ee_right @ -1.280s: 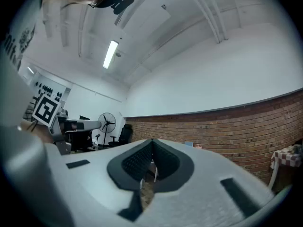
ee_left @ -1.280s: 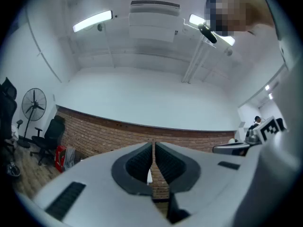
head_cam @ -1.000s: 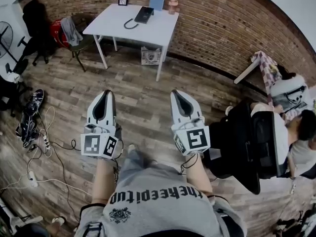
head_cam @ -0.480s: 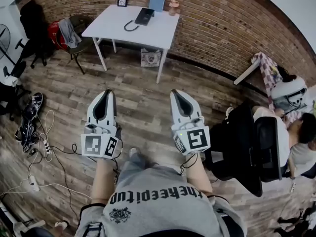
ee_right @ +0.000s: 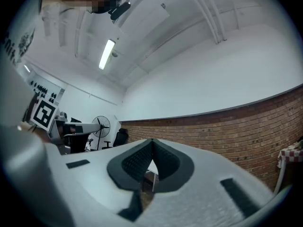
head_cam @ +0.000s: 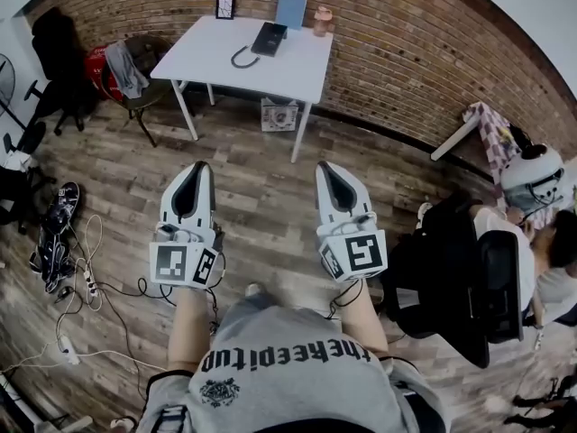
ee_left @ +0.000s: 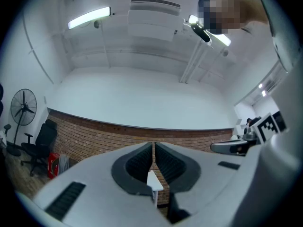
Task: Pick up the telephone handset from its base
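A dark telephone point(head_cam: 269, 38) with a curled cord lies on a white table point(head_cam: 288, 66) against the brick wall, far ahead in the head view. My left gripper point(head_cam: 200, 167) and right gripper point(head_cam: 323, 167) are held side by side over the wooden floor, well short of the table. Both are shut with nothing between the jaws. In the left gripper view the left gripper point(ee_left: 154, 144) points at the brick wall, with a corner of the white table point(ee_left: 155, 179) showing below its tips. The right gripper point(ee_right: 151, 141) likewise faces the wall.
A chair with clothes point(head_cam: 126, 66) stands left of the table, a box point(head_cam: 279, 114) under it. Cables and a power strip point(head_cam: 86, 278) lie on the floor at left. A black office chair point(head_cam: 460, 273) and a seated person point(head_cam: 545, 242) are at right. A picture frame, blue board and jar stand at the table's back.
The table and telephone have shifted slightly nearer and rightward in the head view as the person walks forward. Both grippers keep the same pose, shut.
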`<action>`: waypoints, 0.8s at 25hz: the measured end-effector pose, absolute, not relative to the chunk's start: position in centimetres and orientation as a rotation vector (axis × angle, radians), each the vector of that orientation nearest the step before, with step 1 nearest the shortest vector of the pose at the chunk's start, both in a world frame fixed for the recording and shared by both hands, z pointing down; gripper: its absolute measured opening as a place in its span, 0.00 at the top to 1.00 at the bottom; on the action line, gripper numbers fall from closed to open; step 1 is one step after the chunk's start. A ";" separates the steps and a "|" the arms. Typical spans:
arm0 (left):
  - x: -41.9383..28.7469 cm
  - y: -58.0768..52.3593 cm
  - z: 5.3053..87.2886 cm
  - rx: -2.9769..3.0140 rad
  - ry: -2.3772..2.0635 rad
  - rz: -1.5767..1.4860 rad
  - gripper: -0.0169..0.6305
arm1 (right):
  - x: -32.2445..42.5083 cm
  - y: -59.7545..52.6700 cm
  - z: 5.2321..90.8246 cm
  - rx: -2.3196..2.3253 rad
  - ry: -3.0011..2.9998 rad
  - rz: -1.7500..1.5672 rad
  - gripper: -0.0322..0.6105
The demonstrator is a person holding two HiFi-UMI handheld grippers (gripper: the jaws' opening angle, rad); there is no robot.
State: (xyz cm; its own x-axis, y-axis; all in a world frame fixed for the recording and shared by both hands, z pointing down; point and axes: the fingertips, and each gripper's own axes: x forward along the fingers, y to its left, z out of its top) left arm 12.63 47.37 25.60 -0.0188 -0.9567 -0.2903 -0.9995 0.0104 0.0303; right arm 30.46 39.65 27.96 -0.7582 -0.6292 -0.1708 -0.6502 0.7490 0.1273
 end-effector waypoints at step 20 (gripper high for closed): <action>4.1 41.0 27.3 -2.090 2.108 0.373 0.94 | 23.3 32.9 28.8 -1.094 2.827 0.273 0.95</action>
State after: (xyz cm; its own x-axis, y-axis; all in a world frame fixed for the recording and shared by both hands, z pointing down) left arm 4.08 40.96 27.28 -0.0182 -0.9602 -0.2787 -0.9975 -0.0014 0.0703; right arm 23.26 32.90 28.83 -0.7375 -0.6573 -0.1549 -0.6748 0.7262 0.1313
